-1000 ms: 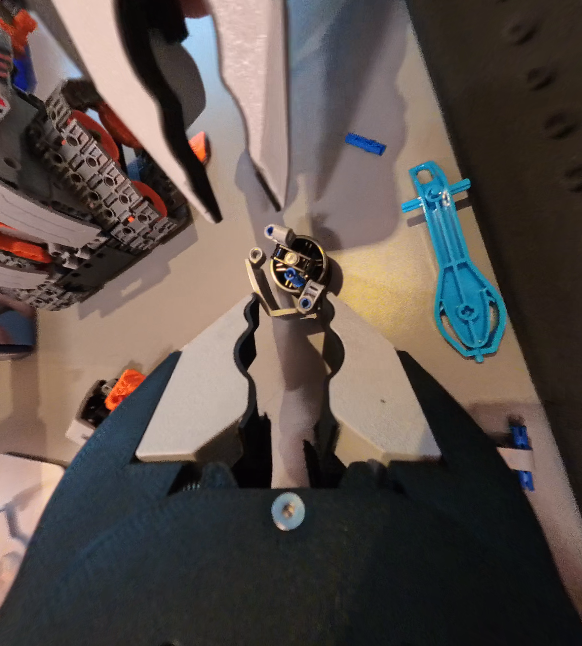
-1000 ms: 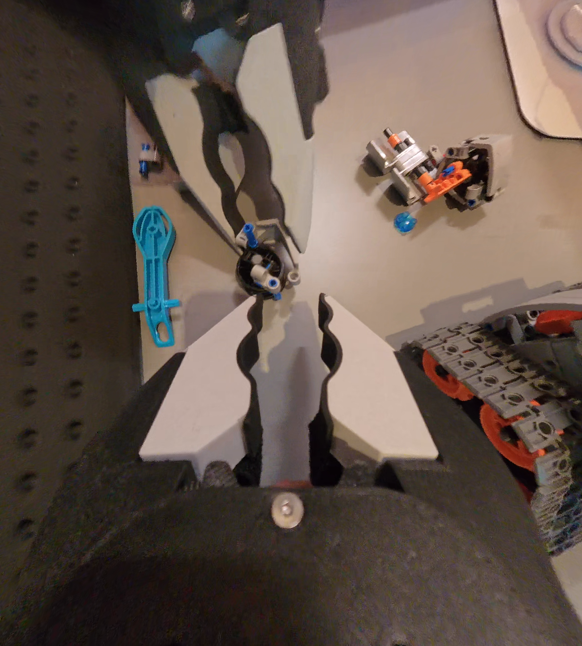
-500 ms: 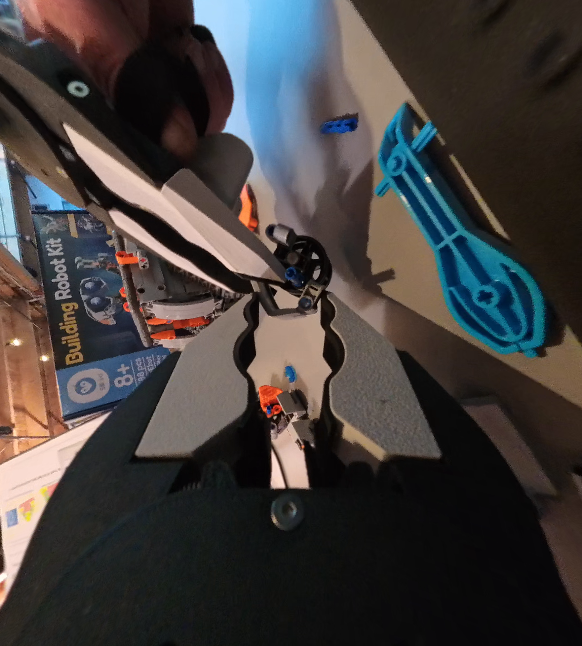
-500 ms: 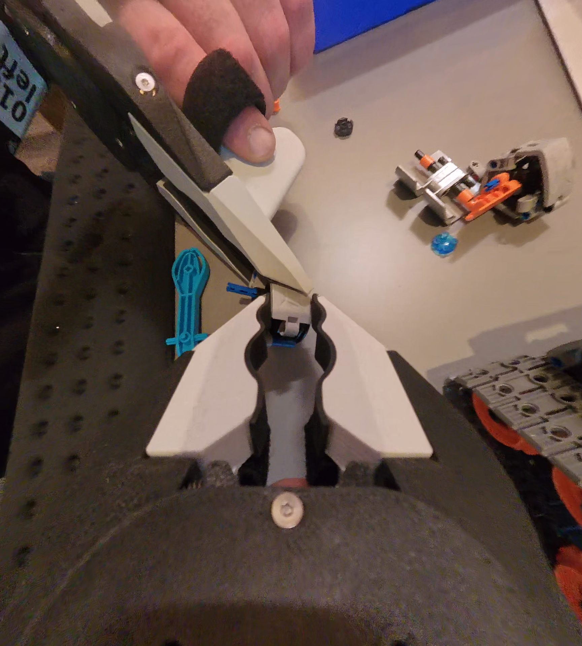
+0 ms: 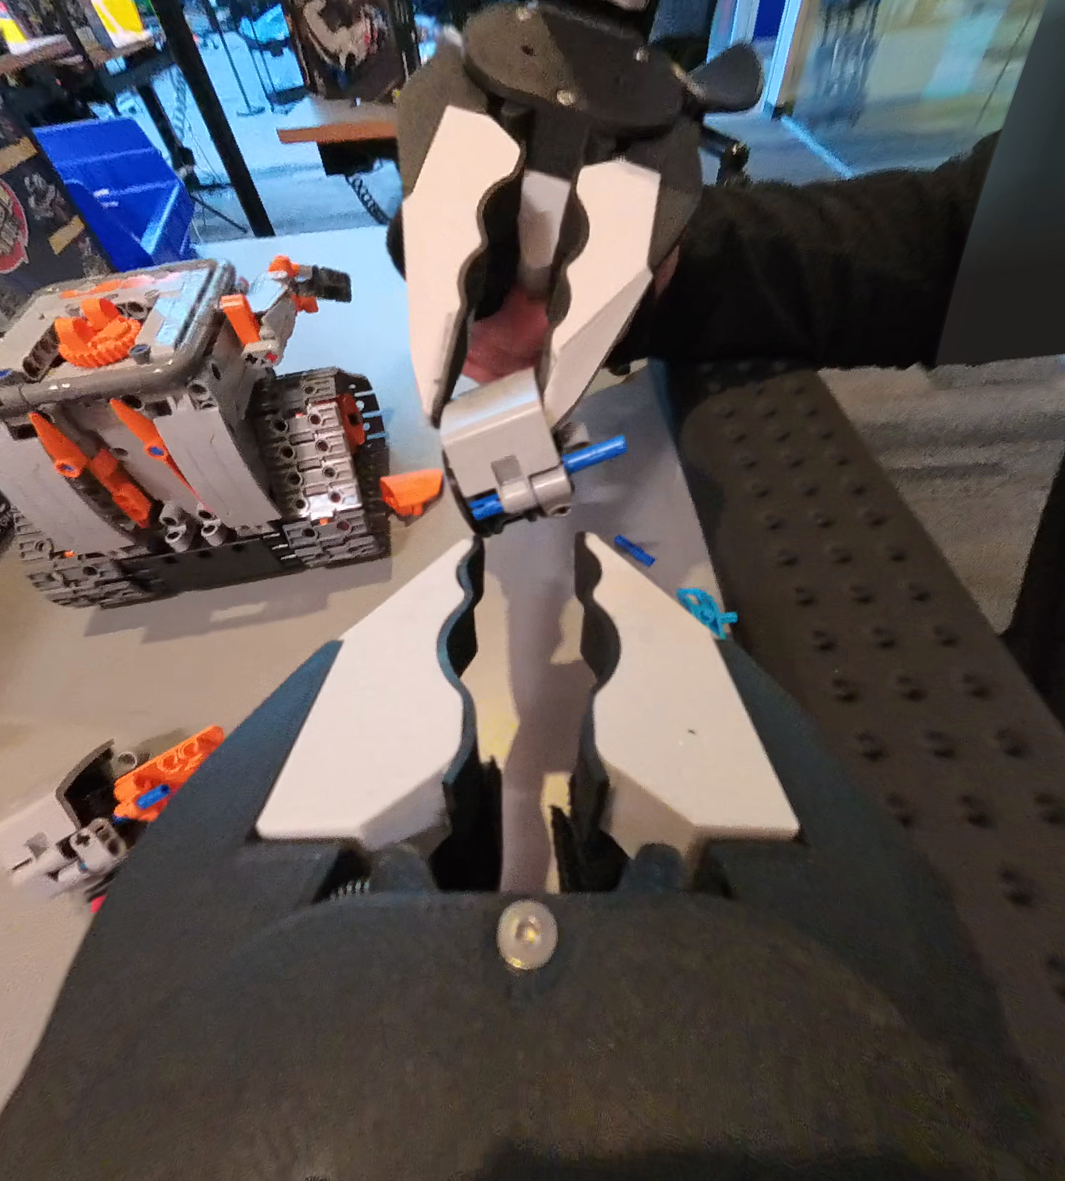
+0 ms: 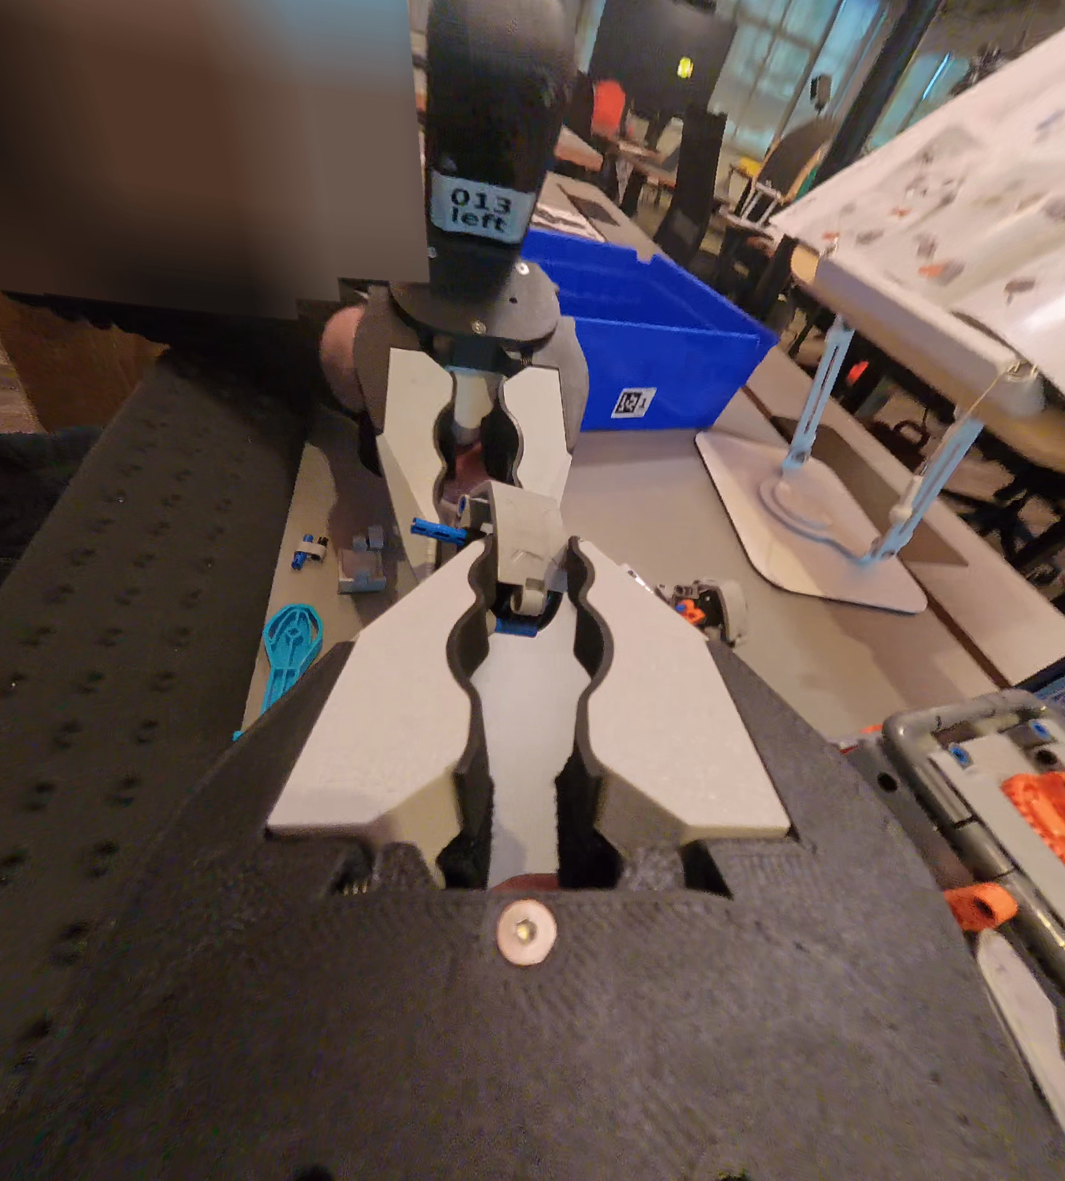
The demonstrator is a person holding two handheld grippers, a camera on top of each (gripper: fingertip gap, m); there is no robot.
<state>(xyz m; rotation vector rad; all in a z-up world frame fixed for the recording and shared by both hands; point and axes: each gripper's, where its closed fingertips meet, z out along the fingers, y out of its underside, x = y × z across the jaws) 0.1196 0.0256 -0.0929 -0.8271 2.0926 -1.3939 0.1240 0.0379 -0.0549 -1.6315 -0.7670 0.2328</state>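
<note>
My right gripper is shut on a small grey assembly with a black wheel and a blue axle. It holds the assembly in the air above the grey table. In the left wrist view the right gripper hangs down from above with the assembly in its tips. My left gripper is open, with its tips just under the assembly. It also shows in the right wrist view, facing me from the assembly's far side.
A grey and orange tracked model stands to the left. A small grey and orange sub-assembly lies near it. A teal separator tool, a blue pin and small grey parts lie beside a black perforated mat. A blue bin and a booklet stand stand behind. Less than 4 cm separates the two grippers' tips. My left gripper's tips are some 11 cm from the blue pin.
The assembly lay on the table between both open grippers. The right gripper closed on it and lifted it. Both views tilted from looking down to looking across the table.
</note>
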